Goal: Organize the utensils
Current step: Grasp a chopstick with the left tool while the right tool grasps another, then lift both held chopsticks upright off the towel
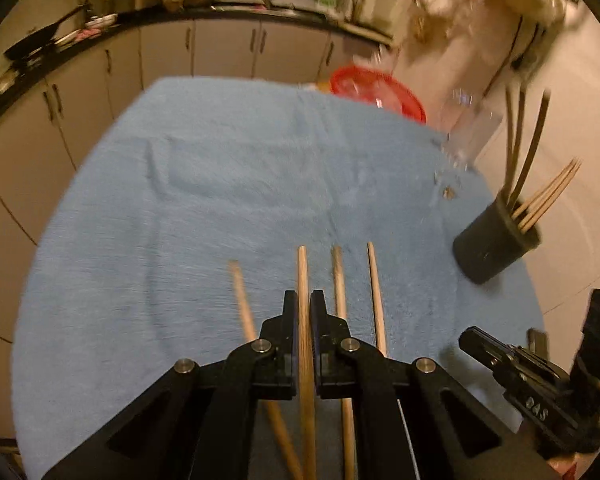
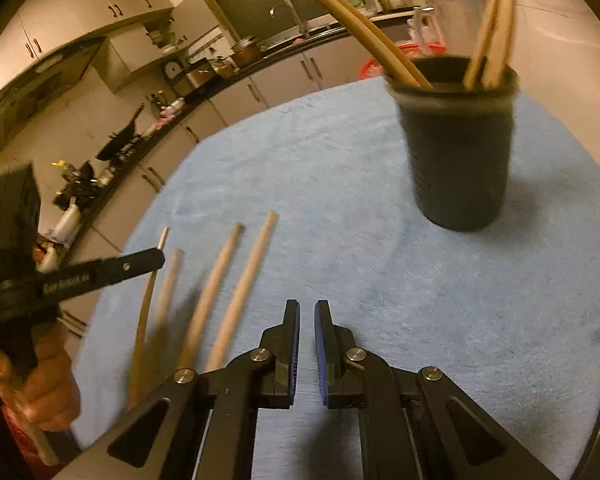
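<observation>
The left claw (image 1: 305, 304) is clamped on one wooden chopstick (image 1: 303, 276), its pads pressing the shaft some way back from the far tip, so a long stretch pokes out ahead and the rest runs back under the linkage. Three more loose chopsticks (image 1: 374, 292) lie on the blue cloth (image 1: 220, 168) close on either side of the held one, roughly parallel and apart from each other. The right claw (image 2: 307, 320) holds nothing — its blue-padded jaws stand almost together with only a slim gap and bare cloth beneath. The dark holder cup (image 2: 460, 152) stands upright on the cloth toward the far right of the counter, well apart from the loose sticks, already carrying pale round chopsticks and a few darker, flatter sticks that lean against its rim. These sticks look light, stiff and smooth, slim round dowels that taper slightly; held this far from the middle, the one in the claw will likely want to pivot or slip lengthwise, so a firm squeeze nearer its balance point seems wiser. The cloth is soft and nappy, which should stop the others rolling but leaves little room to get a pad under them — pinching from the sides looks the better way. The cup seems matte plastic and light enough to tip if a stick is pushed hard against its rim.
</observation>
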`<state>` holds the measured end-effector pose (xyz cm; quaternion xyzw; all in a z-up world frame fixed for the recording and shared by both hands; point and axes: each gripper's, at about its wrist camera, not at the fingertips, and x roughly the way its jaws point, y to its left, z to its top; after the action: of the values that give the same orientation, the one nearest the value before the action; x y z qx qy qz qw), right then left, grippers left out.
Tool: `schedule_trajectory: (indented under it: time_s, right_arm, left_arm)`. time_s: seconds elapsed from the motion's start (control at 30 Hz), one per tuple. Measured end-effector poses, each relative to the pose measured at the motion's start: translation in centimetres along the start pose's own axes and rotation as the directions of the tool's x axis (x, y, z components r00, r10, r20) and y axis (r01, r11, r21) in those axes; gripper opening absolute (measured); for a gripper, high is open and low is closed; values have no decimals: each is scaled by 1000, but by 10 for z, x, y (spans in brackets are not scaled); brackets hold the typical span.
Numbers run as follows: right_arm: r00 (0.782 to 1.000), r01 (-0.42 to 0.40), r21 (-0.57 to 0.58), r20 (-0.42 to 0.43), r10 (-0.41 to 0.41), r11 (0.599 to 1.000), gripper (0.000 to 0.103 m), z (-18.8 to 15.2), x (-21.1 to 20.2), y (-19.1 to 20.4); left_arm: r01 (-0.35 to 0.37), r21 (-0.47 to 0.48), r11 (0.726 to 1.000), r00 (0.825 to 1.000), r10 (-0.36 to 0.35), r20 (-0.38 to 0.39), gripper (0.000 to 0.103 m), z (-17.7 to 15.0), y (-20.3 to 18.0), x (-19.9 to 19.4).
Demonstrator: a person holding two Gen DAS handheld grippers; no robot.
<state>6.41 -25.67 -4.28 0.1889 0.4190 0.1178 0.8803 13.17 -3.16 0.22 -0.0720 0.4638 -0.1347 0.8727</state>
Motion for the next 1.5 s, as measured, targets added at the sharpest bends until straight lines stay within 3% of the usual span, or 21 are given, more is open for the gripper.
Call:
schedule_trajectory:
  time_s: [0.13,0.27,0.5,0.63,1.03,1.13,1.27,1.37,1.5]
  right_arm:
    - [998,-23,-28,-63,22,999,10,24,7,26]
    - [985,-40,-25,-171,35,999,11,44,40,52]
    - [953,89,-22,-289,-92,996,12,67,105,68]
    - [934,194,-48,-297,-199,980,12,71,123,71]
    - [915,226,-113,-315,-251,967,15,78,137,94]
    - [911,239,-155,-306,-277,958,10,76,140,101]
    - [939,171,-115,-282,-198,978,8,72,129,98]
    - [977,95,-103,-180,-112,990,8,74,92,105]
    - [999,29,-124,-39,-34,992,8,76,36,118]
  left_arm:
    - [0,-51,999,999,2,44,6,-1,29,-27]
    - [-28,-110,994,999,31,21,6,-8,60,-24]
    - [-39,-153,987,999,37,-15,6,-21,84,-14]
    - [-39,-147,988,999,36,-24,6,-24,86,-9]
    - [-65,-145,987,995,54,-81,6,-24,85,18]
    - [-81,-146,986,993,67,-94,6,-24,84,28]
    - [-57,-144,988,995,45,-85,6,-19,82,27]
    - [-47,-120,992,998,43,-37,6,-16,74,9]
    - [-18,-91,996,998,23,54,6,-8,57,-29]
